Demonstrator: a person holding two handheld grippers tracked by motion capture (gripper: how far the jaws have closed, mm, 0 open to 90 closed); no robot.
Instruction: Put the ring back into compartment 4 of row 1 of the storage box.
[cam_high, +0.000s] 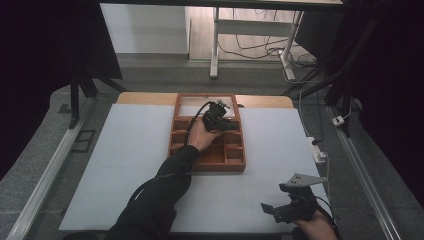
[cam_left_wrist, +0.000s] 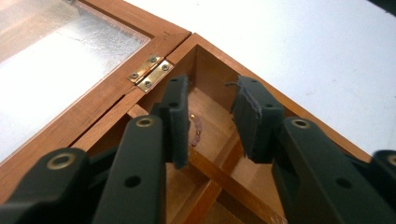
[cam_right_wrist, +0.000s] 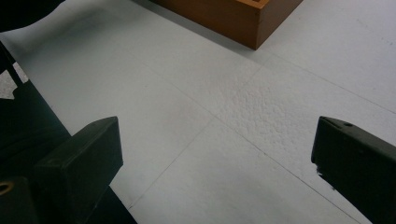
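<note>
Wooden dividers (cam_left_wrist: 219, 175) and box wall (cam_left_wrist: 212, 70) close around left gripper (cam_left_wrist: 212, 123).

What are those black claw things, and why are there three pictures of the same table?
The black claws are grippers, tools a person holds, one in each hand. One picture comes from a camera up high, looking down on the table with its pale cover. There you see the left gripper reaching into a wooden box with little compartments, while the right gripper waits near the table's front edge.

The other two pictures come from small cameras riding on the grippers. In the left gripper view, the fingers stand a little apart above a corner compartment, where something small and beady lies; I can't tell what it is. The box's lid, with a clear pane, lies open. In the right gripper view, the jaws stand wide open over bare table. Nothing is held.
</note>
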